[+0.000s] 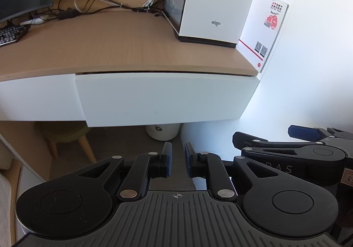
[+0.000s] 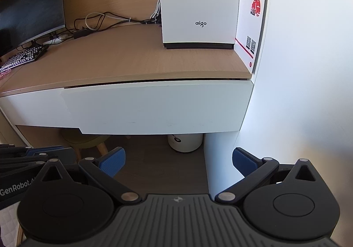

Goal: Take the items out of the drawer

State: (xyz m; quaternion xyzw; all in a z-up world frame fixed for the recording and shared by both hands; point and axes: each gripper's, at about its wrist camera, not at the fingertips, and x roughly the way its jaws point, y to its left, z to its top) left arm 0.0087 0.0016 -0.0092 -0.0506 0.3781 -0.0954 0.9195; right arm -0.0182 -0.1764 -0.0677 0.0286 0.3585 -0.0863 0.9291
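While the drawer stays nearly closed, these notes describe the scene as it stands.

Drawer: the white drawer (image 1: 167,98) sits under the wooden table (image 1: 123,48) at its right end, next to the white wall. Its front stands slightly proud of the neighbouring white panel, with a thin dark gap under the table edge, so it looks just ajar.

Items: hidden; nothing inside the drawer can be seen from either wrist view, so their weight and fragility cannot be told.

Handling: the front is a flat, smooth, stiff panel with no visible handle or knob. It will likely be slippery against the blue pads, and probably slides on runners without much effort.

Where to take hold: likely the lower edge of the front, which overhangs open space above the floor, or the top lip at the dark gap. A hooking pull from beneath seems safer than a pinch on the flat face.

Left tongs: the left tongs (image 1: 178,162) are pressed nearly together, with only a narrow slit between the pads and nothing held; they hover below and in front of the drawer, apart from it.

Right tongs: the right tongs (image 2: 178,162) are spread wide and empty, also below the drawer front and not touching it.

Nearby: a white computer case (image 1: 217,0) and a leaning printed card (image 1: 264,31) stand on the table above; a white bin (image 2: 185,142) sits on the floor beneath.
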